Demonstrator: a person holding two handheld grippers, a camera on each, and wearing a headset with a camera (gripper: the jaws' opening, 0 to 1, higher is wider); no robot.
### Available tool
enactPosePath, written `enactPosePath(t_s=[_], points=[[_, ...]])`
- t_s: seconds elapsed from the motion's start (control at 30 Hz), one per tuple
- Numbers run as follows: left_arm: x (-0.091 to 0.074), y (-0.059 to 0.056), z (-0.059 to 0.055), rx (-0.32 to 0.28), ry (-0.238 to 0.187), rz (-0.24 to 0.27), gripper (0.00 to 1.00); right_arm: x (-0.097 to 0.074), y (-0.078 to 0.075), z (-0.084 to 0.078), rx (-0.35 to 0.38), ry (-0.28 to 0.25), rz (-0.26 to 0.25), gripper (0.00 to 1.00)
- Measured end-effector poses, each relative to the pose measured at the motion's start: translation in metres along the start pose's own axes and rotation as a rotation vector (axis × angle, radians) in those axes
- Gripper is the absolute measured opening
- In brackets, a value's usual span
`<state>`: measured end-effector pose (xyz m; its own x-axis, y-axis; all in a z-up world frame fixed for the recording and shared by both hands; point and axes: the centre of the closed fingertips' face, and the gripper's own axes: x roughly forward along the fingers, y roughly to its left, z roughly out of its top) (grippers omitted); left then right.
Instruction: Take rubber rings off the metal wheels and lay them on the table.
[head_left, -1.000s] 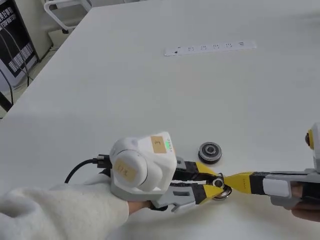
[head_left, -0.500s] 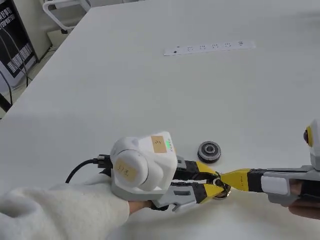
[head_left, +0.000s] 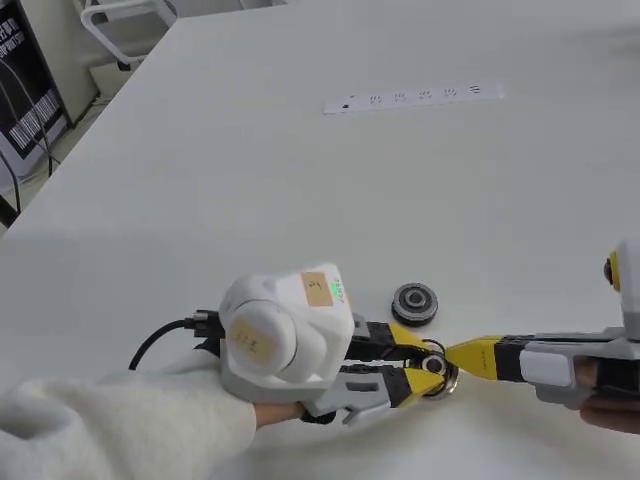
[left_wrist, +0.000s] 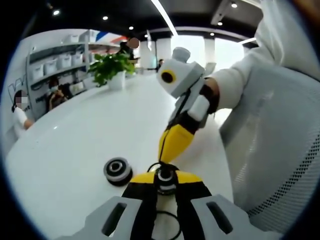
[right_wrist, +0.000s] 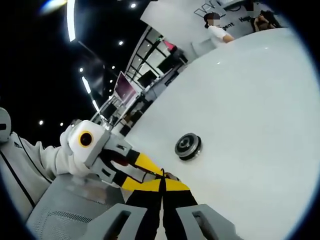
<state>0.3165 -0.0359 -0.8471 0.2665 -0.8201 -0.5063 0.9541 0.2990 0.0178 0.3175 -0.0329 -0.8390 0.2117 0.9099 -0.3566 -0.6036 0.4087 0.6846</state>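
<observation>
Head view: our left gripper (head_left: 431, 364) clamps one small metal wheel (head_left: 438, 368), right gripper (head_left: 451, 357) pinches its black rubber ring (left_wrist: 152, 166); another ringed wheel (head_left: 414, 303) waits.

Loose wheel (head_left: 414, 303) lying mid-table, power strip (head_left: 412, 98) well beyond, bare table (head_left: 300, 200) between
</observation>
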Motion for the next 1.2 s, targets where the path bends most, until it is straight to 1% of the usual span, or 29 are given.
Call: enactPosePath(t_s=[0.03,0.1,0.17,0.2,0.37,0.5,0.57,0.7,0.77,0.9,1.03,1.07,1.2], points=[[0.0,0.0,0.0,-0.002,0.003,0.0,0.14,0.0,0.0,0.0,-0.004,0.002,-0.002,0.0],[-0.001,-0.001,0.001,0.016,0.007,-0.001,0.15,0.0,0.0,-0.002,-0.013,0.011,-0.008,0.0],[-0.002,-0.002,0.003,0.025,0.011,-0.005,0.19,0.0,-0.001,-0.003,-0.015,0.02,-0.012,0.0],[-0.002,-0.002,0.004,0.028,0.011,-0.004,0.19,0.0,-0.001,-0.004,-0.014,0.022,-0.013,0.0],[-0.006,-0.003,0.012,0.039,-0.002,-0.005,0.22,-0.002,-0.001,-0.002,-0.016,0.018,-0.016,0.0],[-0.009,-0.005,0.02,0.021,-0.021,-0.016,0.23,-0.005,0.0,0.0,-0.018,0.011,-0.021,0.0],[-0.012,-0.007,0.023,0.023,-0.027,-0.015,0.25,-0.007,0.002,0.002,-0.02,0.005,-0.021,0.0],[-0.018,-0.006,0.03,0.017,-0.044,-0.008,0.32,-0.011,0.003,0.006,-0.023,-0.015,-0.029,0.0],[-0.021,-0.005,0.032,0.006,-0.04,0.001,0.34,-0.013,0.003,0.008,-0.018,-0.024,-0.037,0.0],[-0.031,-0.006,0.035,-0.005,-0.051,0.002,0.4,-0.018,0.009,0.013,-0.028,-0.04,-0.038,0.0],[-0.038,-0.001,0.039,-0.012,-0.064,0.022,0.48,-0.021,0.012,0.017,-0.034,-0.055,-0.041,0.0],[-0.04,-0.001,0.04,-0.024,-0.07,0.02,0.49,-0.022,0.013,0.017,-0.034,-0.059,-0.044,0.0],[-0.049,0.0,0.046,-0.027,-0.095,0.028,0.54,-0.025,0.016,0.02,-0.035,-0.07,-0.045,0.0]])
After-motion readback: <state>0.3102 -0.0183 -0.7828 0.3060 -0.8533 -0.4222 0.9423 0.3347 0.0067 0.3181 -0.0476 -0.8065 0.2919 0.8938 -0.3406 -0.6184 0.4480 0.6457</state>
